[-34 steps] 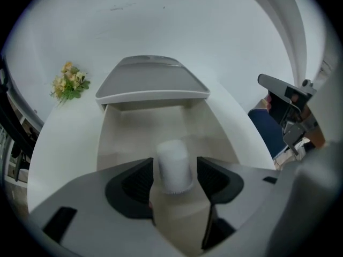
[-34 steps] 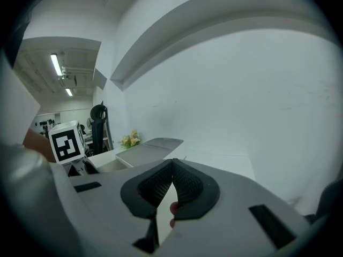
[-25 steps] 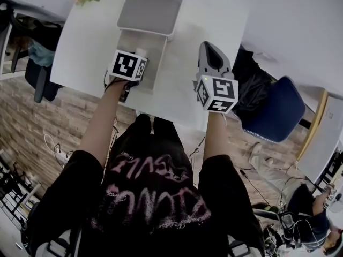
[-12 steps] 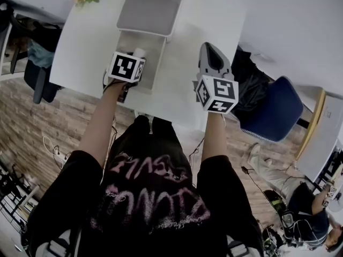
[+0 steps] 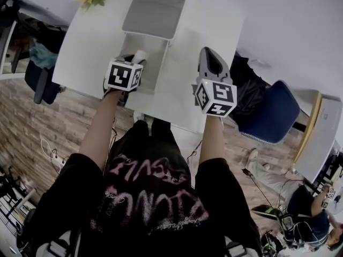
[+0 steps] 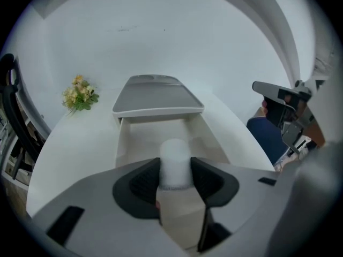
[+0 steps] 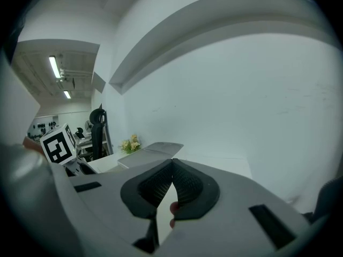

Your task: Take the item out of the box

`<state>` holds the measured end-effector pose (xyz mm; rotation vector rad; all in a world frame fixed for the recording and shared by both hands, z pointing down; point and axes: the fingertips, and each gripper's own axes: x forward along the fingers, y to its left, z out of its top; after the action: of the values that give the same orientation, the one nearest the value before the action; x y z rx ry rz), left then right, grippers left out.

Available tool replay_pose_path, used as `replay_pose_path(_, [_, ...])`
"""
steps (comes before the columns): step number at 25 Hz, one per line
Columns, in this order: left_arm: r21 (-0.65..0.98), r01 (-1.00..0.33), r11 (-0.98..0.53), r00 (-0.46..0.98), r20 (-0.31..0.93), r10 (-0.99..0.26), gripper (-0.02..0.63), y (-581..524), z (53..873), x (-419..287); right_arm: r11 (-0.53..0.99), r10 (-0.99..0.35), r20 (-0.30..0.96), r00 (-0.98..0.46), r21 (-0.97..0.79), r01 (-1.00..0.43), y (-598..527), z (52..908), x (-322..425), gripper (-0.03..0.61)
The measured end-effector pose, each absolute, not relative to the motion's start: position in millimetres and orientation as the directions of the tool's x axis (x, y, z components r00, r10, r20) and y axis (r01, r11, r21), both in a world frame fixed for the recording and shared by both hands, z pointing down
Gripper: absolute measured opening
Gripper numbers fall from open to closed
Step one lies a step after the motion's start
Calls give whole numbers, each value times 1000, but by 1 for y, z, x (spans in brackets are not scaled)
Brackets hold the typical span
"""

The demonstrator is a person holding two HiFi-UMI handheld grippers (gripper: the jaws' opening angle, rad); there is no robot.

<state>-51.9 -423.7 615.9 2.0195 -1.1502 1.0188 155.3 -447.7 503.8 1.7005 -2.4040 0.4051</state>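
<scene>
**White cylinder gripped over the open box**

The item (image 6: pixel 175 162) is a small white cylinder with a matt, frosted skin. It stands upright between the fingers (image 6: pixel 140 182) of the left gripper (image 6: pixel 176 169), whose jaws have just been closing and now press on its sides. Its base is hidden. It sits over the near end of the box (image 6: pixel 124 143), a long, shallow, cream tray lying on the white bench (image 5: pixel 91 42). The box's grey lid (image 6: pixel 158 96) is folded back at the far end.
</scene>
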Motion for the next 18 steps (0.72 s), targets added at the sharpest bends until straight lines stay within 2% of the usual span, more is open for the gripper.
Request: replay_pose_path(18, [137, -872, -469, 434, 658, -615, 178, -421, 533, -64, 323, -913, 232, -336, -92, -942, -428, 457, 129, 9])
